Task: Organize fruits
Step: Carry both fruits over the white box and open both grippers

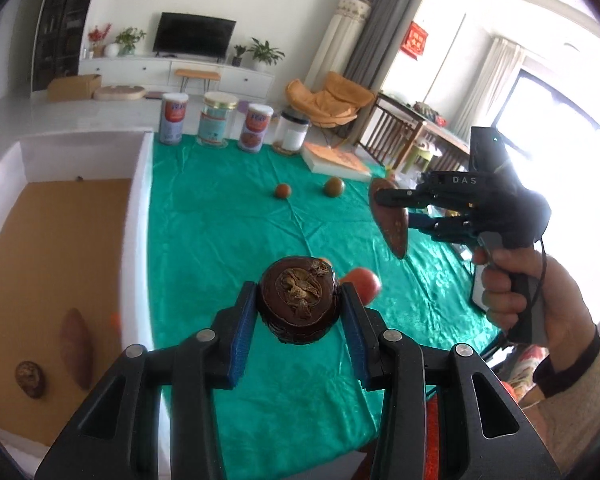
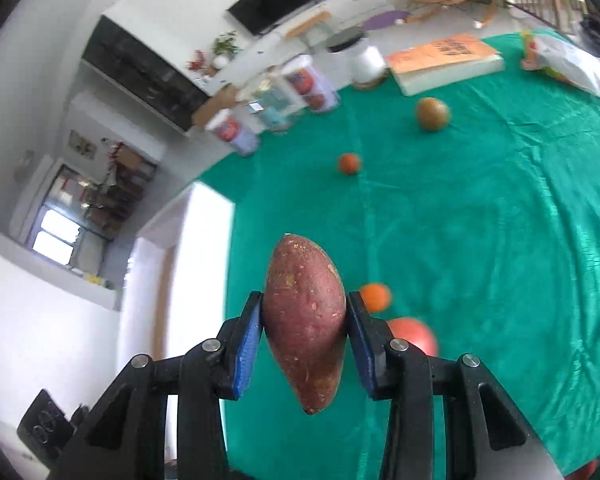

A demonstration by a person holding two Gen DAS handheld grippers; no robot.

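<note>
My left gripper [image 1: 299, 307] is shut on a dark brown mangosteen [image 1: 298, 302], held above the green tablecloth [image 1: 228, 220]. My right gripper [image 2: 305, 320] is shut on a reddish sweet potato [image 2: 305, 334]; it also shows in the left wrist view [image 1: 392, 220], held up at the right. A white box with a brown floor [image 1: 60, 248] at the left holds another sweet potato [image 1: 76, 348] and another mangosteen [image 1: 30, 378]. On the cloth lie a small orange [image 2: 375, 297], a red apple [image 2: 414, 336], a small reddish fruit [image 2: 349, 163] and a greenish-brown fruit [image 2: 432, 113].
Several jars and cans [image 1: 216, 120] stand along the far edge of the table. A book [image 2: 446, 62] lies at the far right, with a plastic bag [image 2: 560, 60] beyond it. The box's white wall [image 1: 140, 240] borders the cloth on the left.
</note>
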